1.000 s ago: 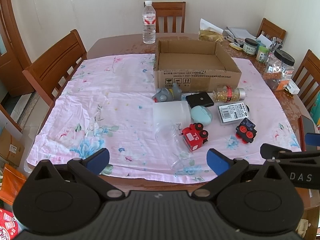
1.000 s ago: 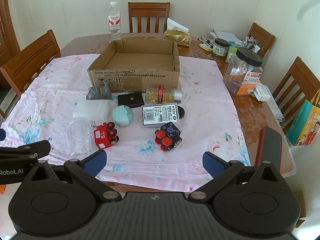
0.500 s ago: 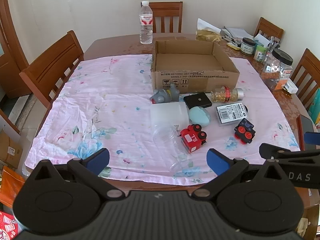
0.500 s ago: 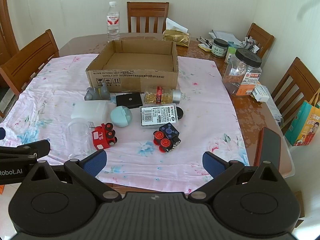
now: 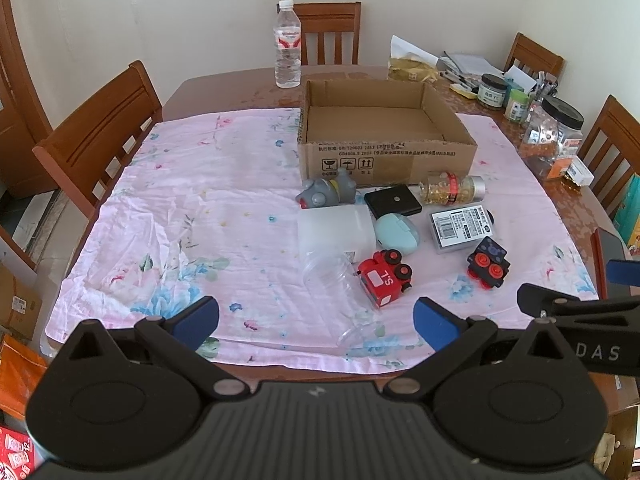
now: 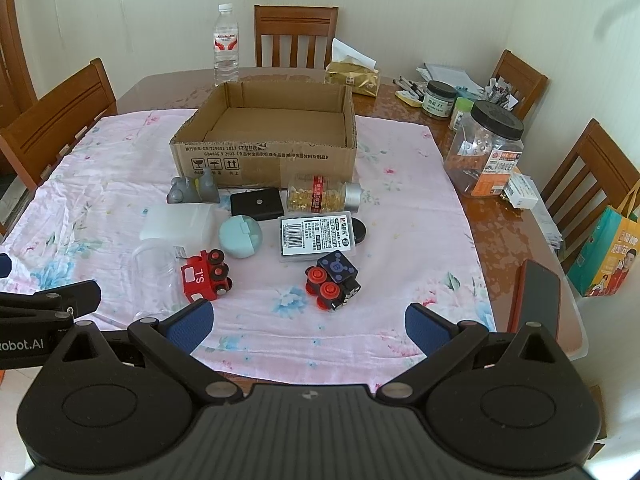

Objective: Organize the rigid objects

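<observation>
Left gripper jaws wide, holding nothing, over near edge of tabletop; right gripper jaws likewise wide, empty; each arm carries lettering, "DAS" on one, "Robot.AI" on other; nearest ahead, clear jar on its side touching red toy truck marked "TS"; dark block car w/ red wheels just right; behind, labelled barcode case, print too small to read; mint round case, frosted box, black square box, grey toy, capsule bottle lying down; cardboard box, open, w/ arrow/fragile marks, stands beyond on pink floral cloth; water bottle, snack jar further off, perhaps nuts.
</observation>
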`<state>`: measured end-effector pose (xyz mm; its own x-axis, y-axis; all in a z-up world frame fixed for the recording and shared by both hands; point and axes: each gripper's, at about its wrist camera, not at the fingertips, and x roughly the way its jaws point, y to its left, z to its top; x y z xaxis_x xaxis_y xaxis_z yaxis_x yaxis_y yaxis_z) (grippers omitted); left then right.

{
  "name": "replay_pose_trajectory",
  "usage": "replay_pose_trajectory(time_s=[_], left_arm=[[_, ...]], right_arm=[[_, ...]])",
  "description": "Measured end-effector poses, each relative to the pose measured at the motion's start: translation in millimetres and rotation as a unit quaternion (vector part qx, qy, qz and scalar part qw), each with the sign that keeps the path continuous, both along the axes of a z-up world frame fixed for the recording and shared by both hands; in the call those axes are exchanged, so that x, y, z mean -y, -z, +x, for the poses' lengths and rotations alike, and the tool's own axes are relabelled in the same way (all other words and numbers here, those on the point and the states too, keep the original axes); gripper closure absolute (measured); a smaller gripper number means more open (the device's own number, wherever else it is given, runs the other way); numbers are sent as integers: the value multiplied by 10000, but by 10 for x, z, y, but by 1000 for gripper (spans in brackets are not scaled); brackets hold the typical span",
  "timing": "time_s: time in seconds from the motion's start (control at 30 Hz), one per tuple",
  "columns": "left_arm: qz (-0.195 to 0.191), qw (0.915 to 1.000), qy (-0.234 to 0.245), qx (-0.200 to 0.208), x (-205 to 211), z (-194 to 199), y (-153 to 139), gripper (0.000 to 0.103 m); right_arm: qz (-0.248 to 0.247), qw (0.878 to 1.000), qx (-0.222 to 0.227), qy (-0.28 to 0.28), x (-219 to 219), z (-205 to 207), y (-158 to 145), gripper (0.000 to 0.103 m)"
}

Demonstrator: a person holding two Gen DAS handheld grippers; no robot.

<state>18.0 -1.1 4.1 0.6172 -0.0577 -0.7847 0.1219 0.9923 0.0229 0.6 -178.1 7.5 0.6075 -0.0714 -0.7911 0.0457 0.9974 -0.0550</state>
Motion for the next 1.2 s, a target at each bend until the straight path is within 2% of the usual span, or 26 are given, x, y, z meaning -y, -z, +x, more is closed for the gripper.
replay_pose_trajectory(time_s=[0.4, 0.7, 0.97, 1.2], left_arm=[[-147, 9997, 189, 24, -6, 85, 67, 0], [-314, 9979, 555, -119, 10, 161, 365, 0], [-159, 9947, 978, -278, -29, 268, 632, 0], [119, 9846, 1689, -435, -68, 378, 858, 0]], right_arm=[[-12, 10000, 6, 25, -14, 71, 83, 0], [33, 9998, -186, 11, 10, 112, 383, 0], [93, 9992, -383, 111, 56, 142, 563, 0], [172, 9988, -435, 146, 99, 222, 632, 0]])
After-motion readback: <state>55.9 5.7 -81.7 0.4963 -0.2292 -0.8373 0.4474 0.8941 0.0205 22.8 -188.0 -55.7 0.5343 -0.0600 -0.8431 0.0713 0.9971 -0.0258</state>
